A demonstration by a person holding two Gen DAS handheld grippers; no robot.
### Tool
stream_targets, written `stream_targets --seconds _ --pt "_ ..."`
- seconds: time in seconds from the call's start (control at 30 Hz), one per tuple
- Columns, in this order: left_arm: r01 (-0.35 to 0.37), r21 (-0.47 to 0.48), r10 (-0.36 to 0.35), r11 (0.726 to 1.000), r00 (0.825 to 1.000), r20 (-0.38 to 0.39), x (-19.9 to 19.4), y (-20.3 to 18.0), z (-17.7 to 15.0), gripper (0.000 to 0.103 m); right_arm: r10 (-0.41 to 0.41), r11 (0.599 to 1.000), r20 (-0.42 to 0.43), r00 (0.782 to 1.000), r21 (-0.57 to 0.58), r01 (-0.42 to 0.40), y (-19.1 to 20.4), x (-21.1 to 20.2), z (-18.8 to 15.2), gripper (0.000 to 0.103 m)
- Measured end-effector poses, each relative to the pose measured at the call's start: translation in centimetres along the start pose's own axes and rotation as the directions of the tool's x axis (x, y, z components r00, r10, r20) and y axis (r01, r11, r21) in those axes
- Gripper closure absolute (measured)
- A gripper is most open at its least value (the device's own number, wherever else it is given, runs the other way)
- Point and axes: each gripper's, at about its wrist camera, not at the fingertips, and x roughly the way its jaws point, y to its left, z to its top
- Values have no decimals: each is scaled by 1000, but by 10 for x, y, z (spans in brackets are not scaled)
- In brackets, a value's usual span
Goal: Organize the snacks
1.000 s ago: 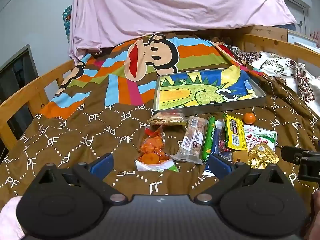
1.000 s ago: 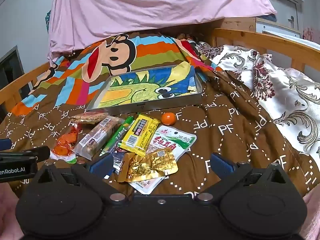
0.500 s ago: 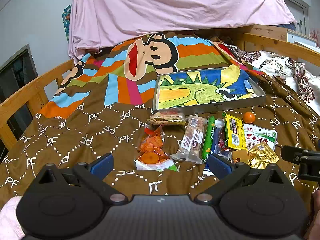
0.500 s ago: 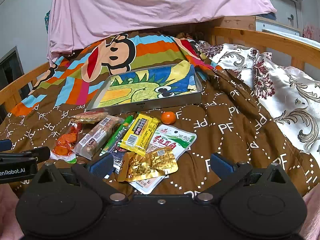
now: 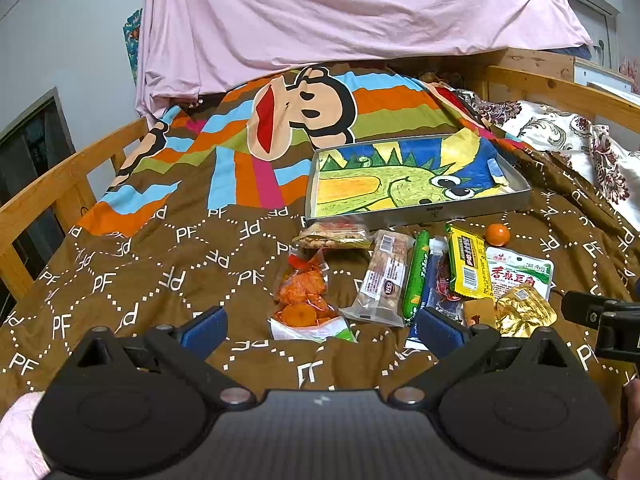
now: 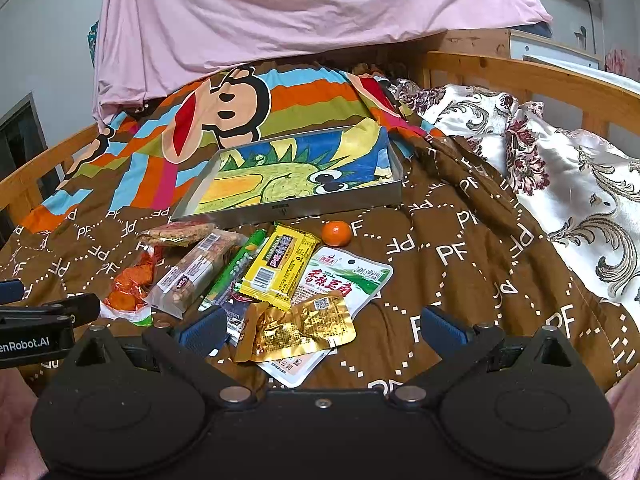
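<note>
Now both grippers hover low over a bed, each with its blue-padded fingers spread wide and nothing between them. The left gripper point(image 5: 322, 326) sits above a bag of orange chips point(image 5: 304, 300) that lies on the brown blanket point(image 5: 160, 272), its right finger point(image 5: 438, 330) near the lower end of a blue packet point(image 5: 434, 284). The right gripper point(image 6: 320, 326) sits above a crinkled gold packet point(image 6: 296, 328), which lies on top of a white pouch with red lettering point(image 6: 348, 280). The snacks form a loose row on the blanket: the chips, a clear-wrapped bar point(image 6: 196, 270), a green stick point(image 6: 236, 266), a yellow packet point(image 6: 280, 266) overlapping the white pouch, and a flat pack of nuts point(image 6: 176, 234) closer to the tray. A small orange fruit point(image 6: 337, 233) rests alone just in front of the tray. The tray point(image 6: 304, 206) is a shallow grey metal one, lined with a bright cartoon dragon picture, and it holds no snacks. Beyond it the blanket shows a striped cartoon monkey point(image 6: 224, 108), and a pink sheet point(image 6: 280, 12) hangs behind. A floral cover point(image 6: 560, 168) lies to the right, beside the wooden bed rail point(image 6: 540, 76).
</note>
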Motion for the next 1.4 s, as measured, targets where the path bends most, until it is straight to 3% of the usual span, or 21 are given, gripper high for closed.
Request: stream_targets --seconds 1.4 --pt "3 -1 -3 1000 1000 -30 6 0 0 0 -18 1000 -40 999 -9 17 2 7 -1 1"
